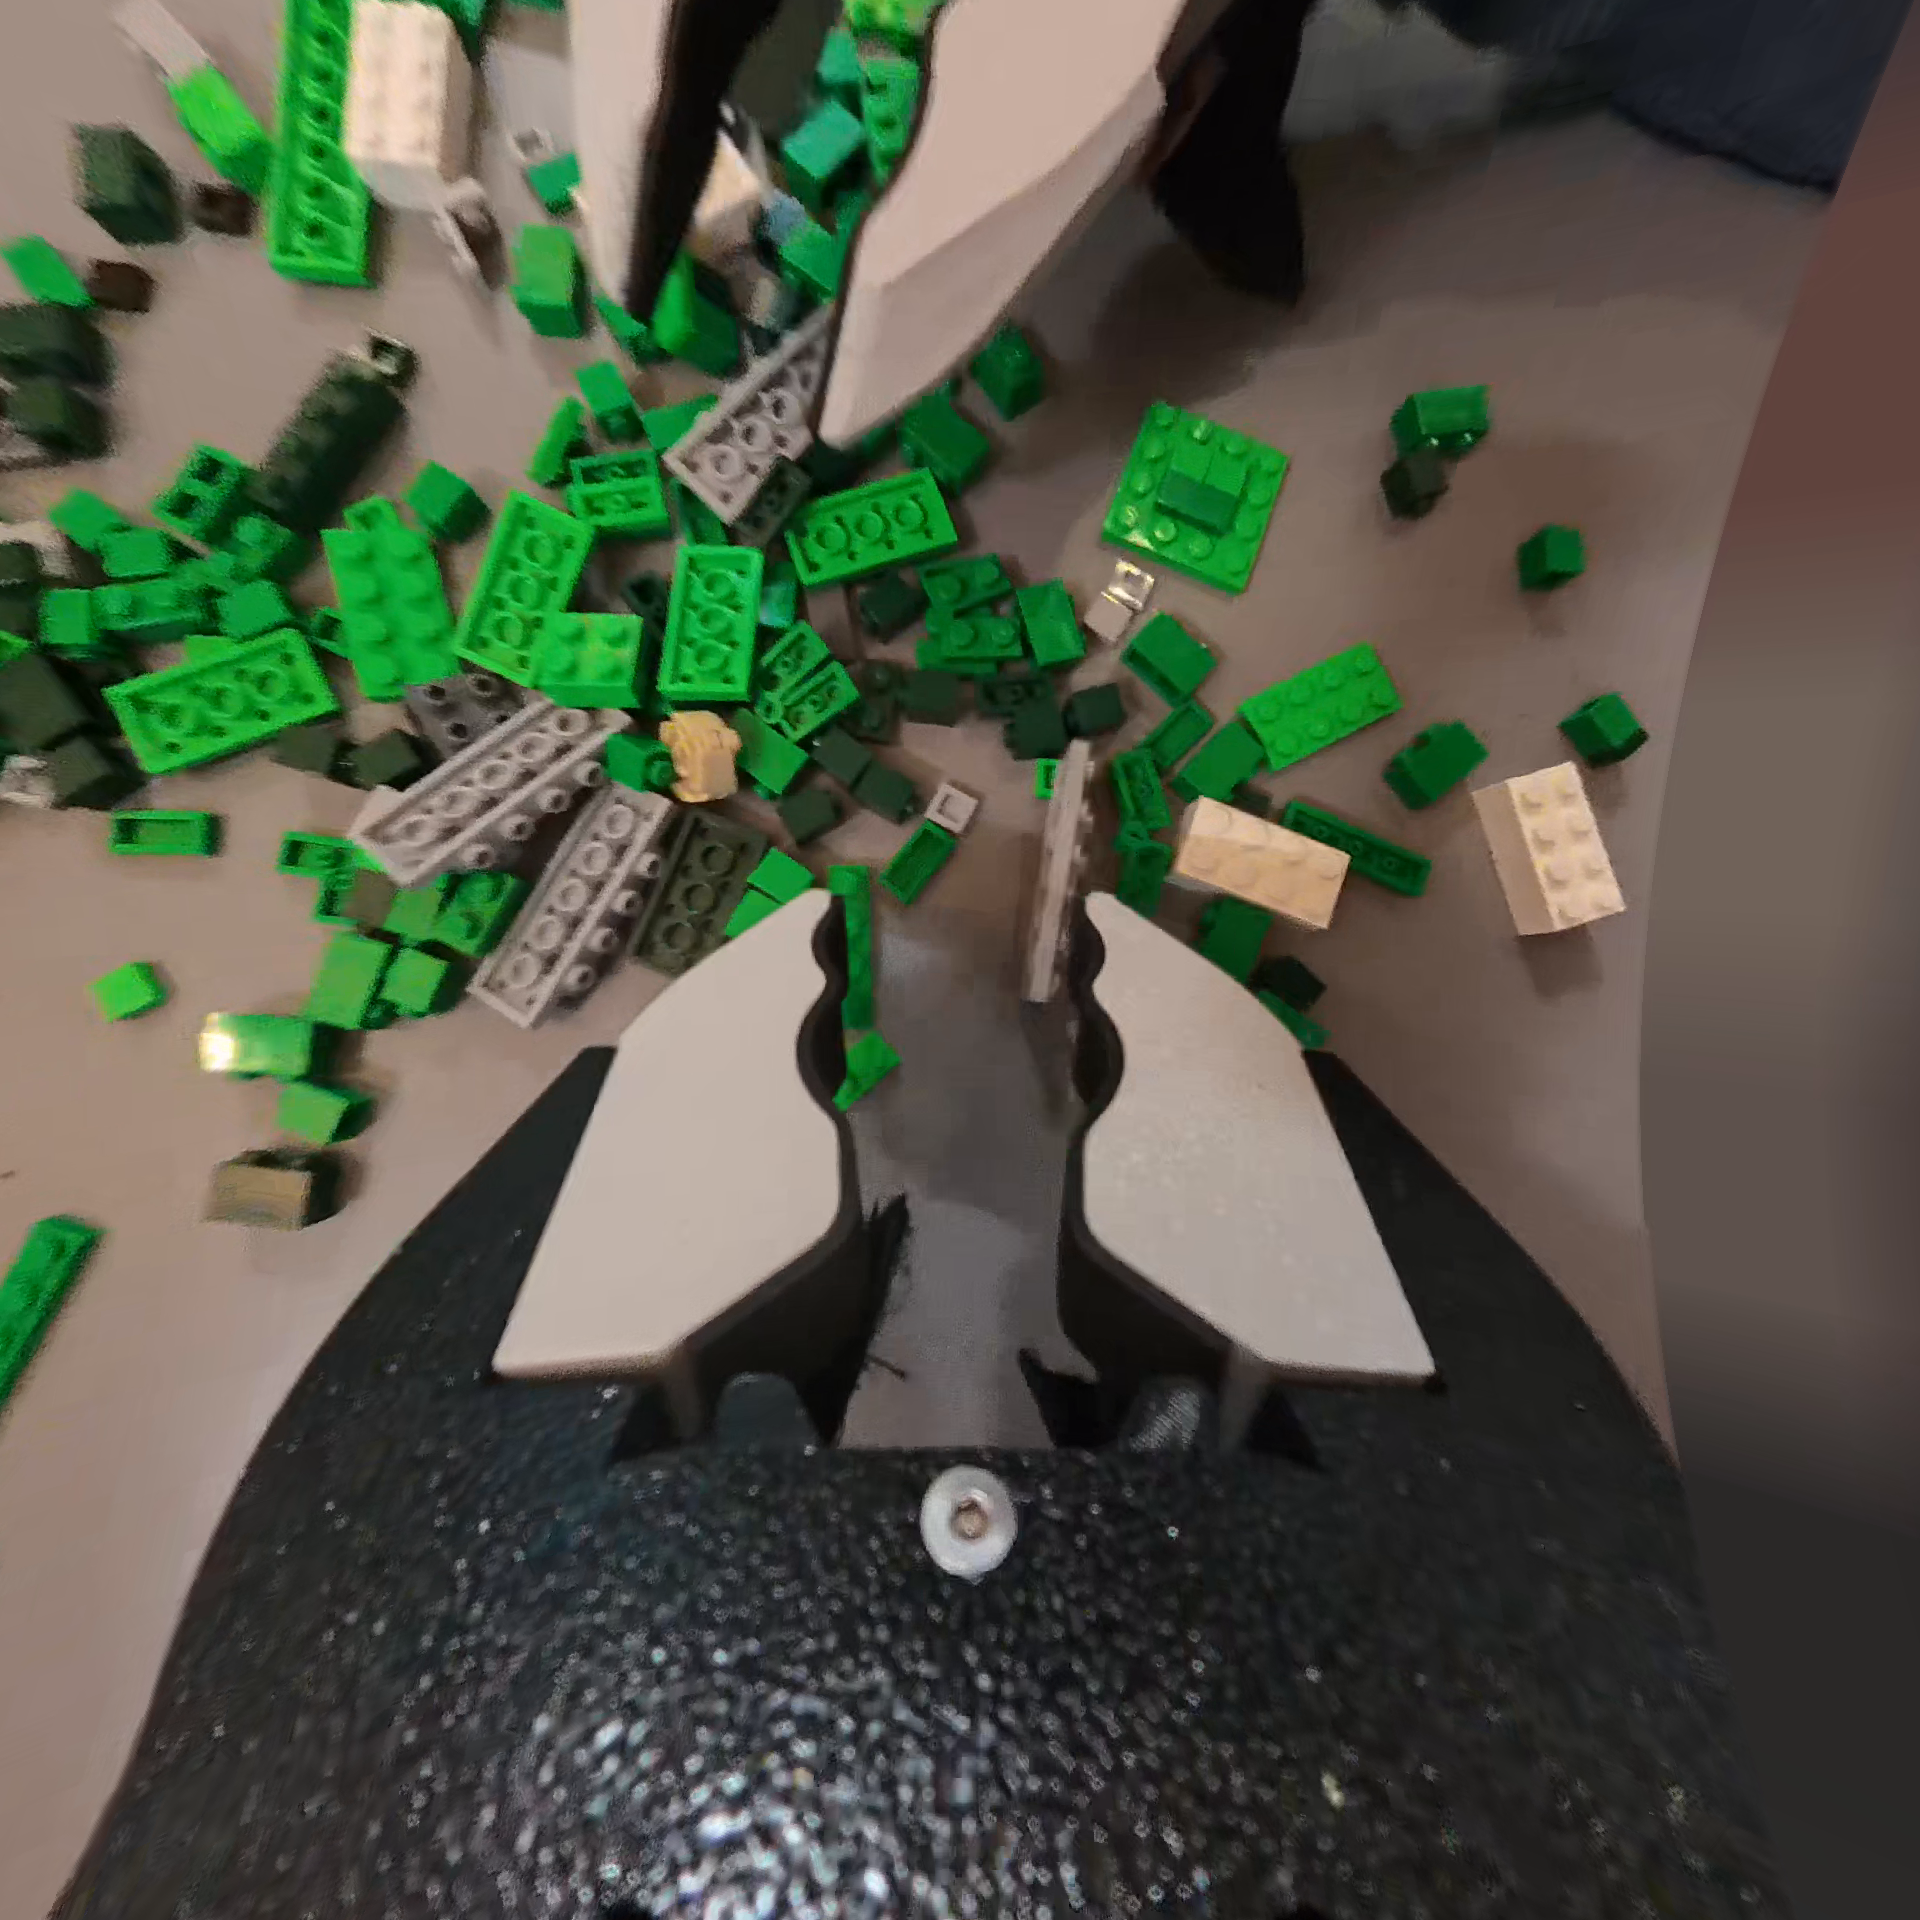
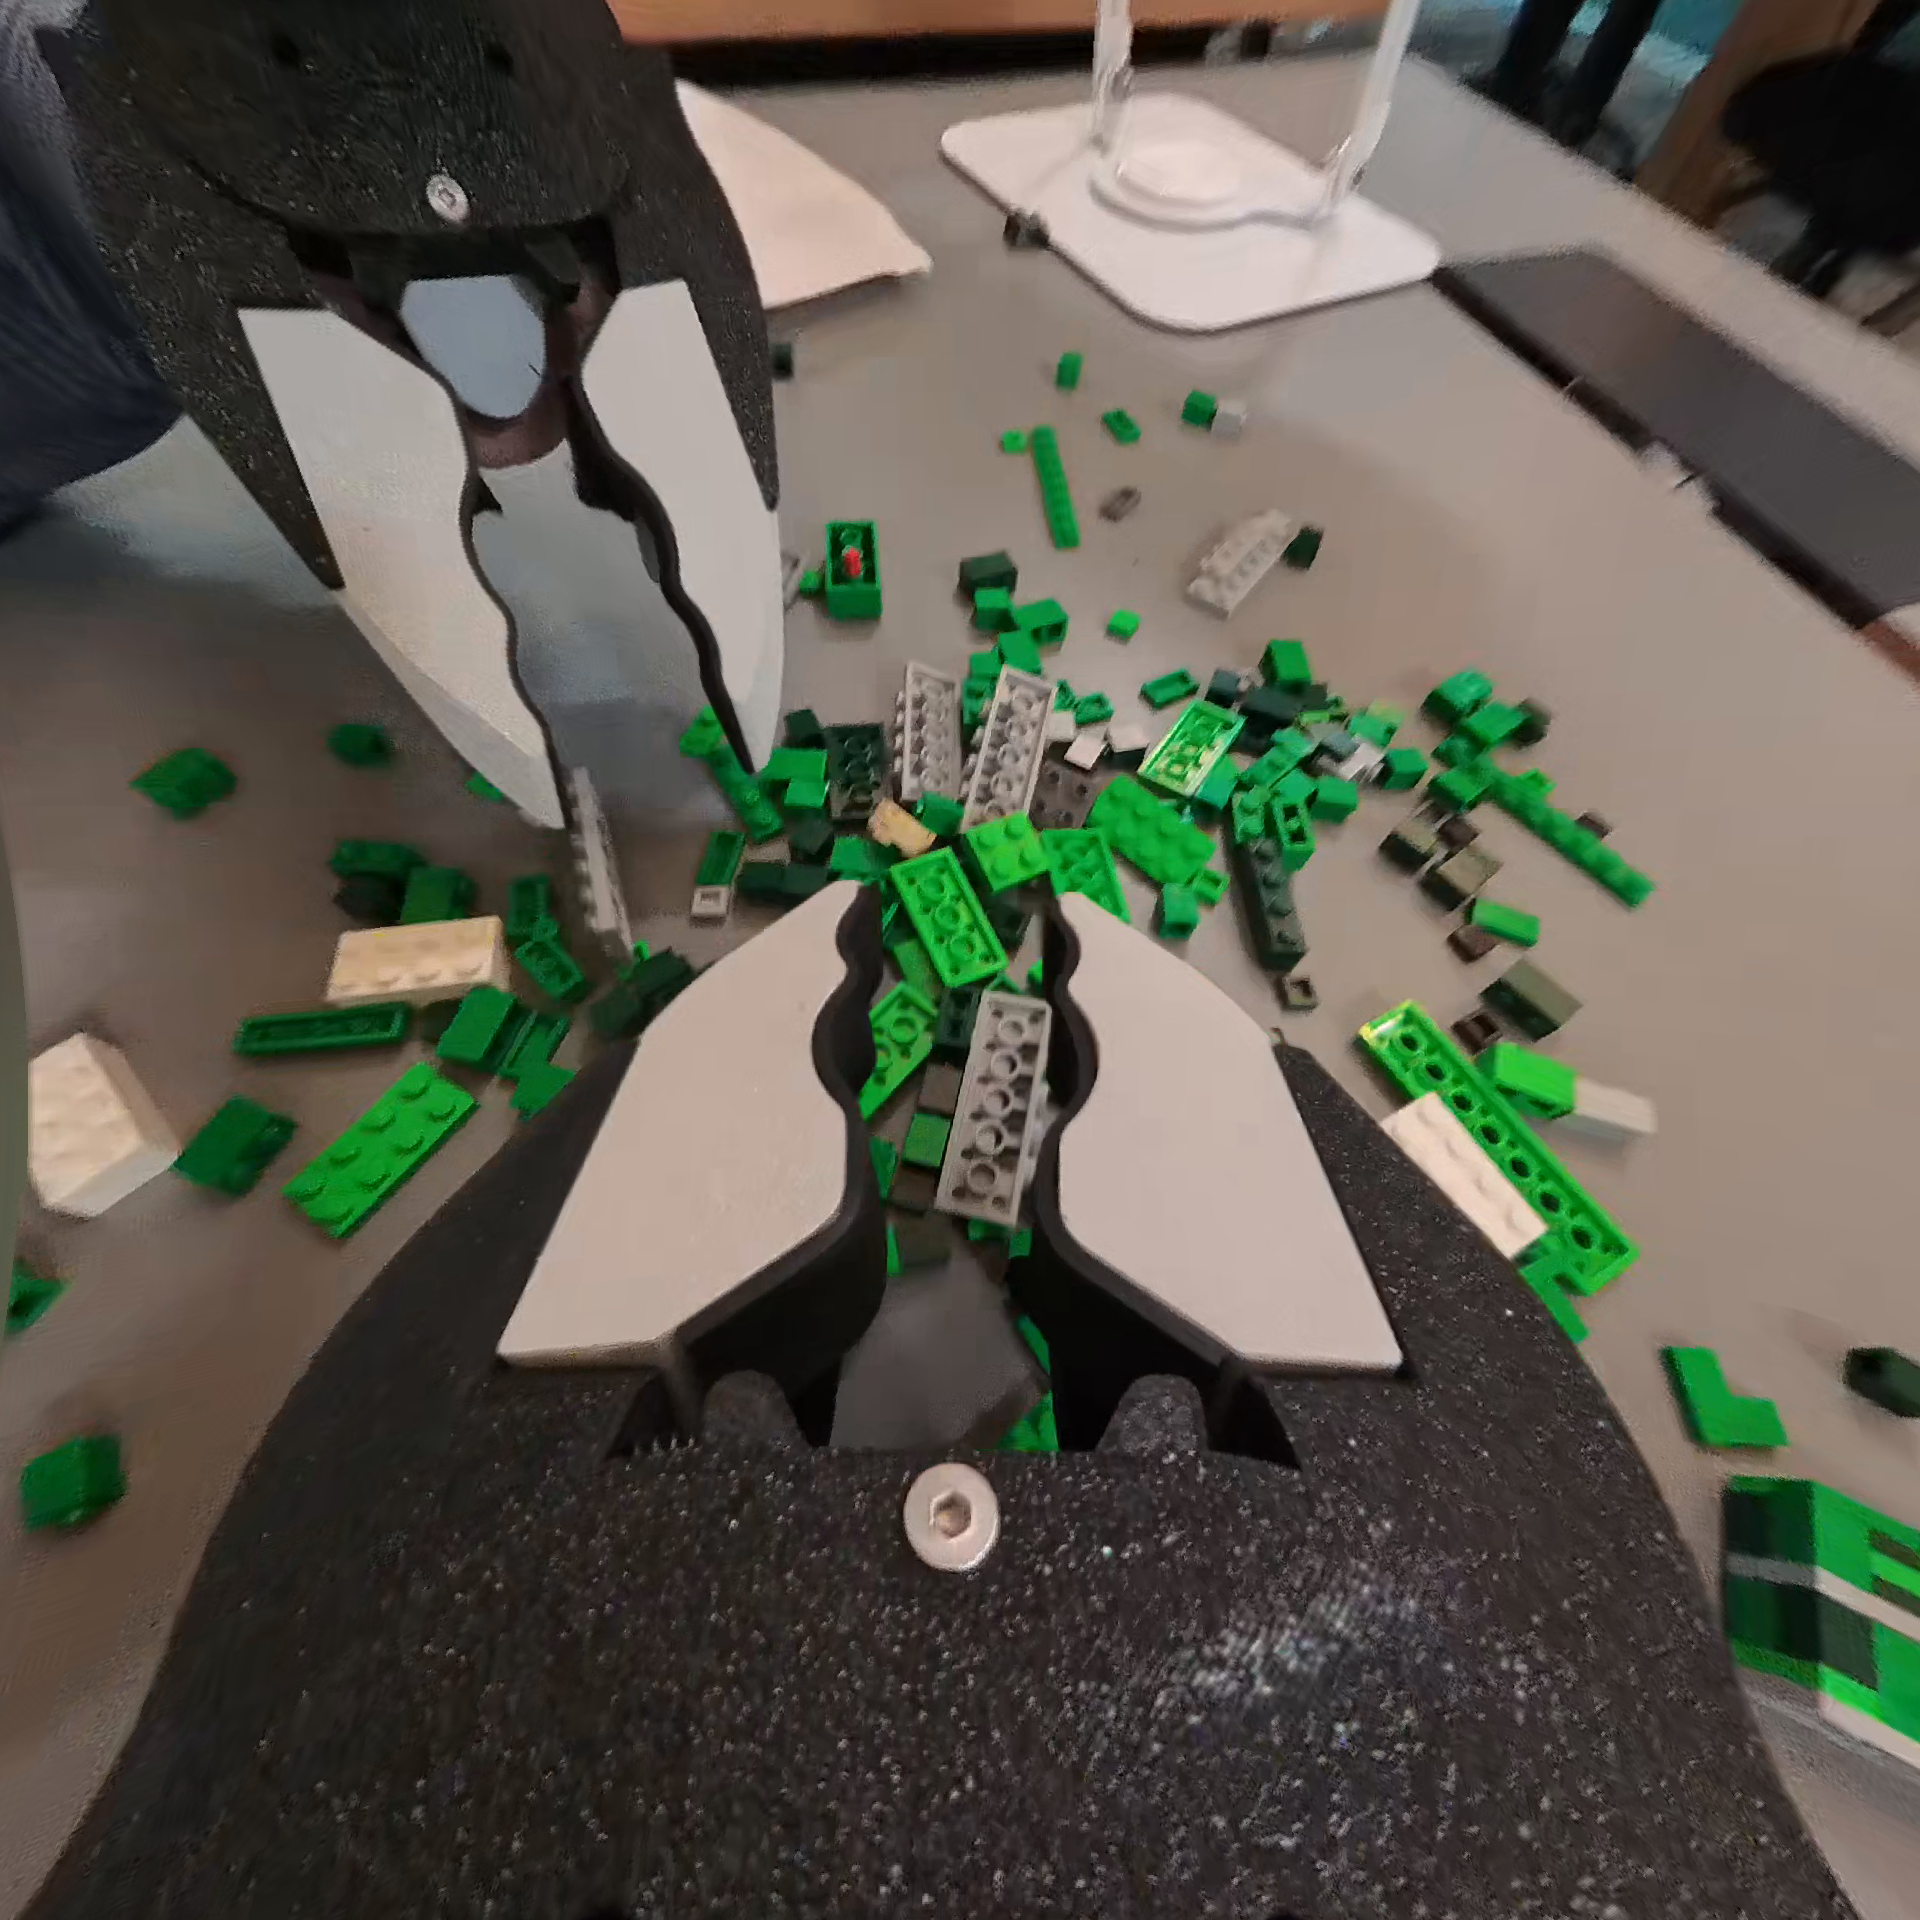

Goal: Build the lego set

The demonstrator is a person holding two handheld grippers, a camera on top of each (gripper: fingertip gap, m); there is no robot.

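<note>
Both grippers released, over the brick pile.
Left gripper point(image 1: 961, 914): fingers apart, nothing clamped; grey plate point(image 1: 1055, 873) stands on edge, touching the inside of its right finger, thin green strip at the left finger. Right gripper point(image 2: 951, 914): fingers apart, hovering above loose green bricks point(image 2: 945, 914) and a grey plate between them. White bricks point(image 1: 1257, 862) just right of the left gripper, on the grey table point(image 1: 1455, 312).
</note>
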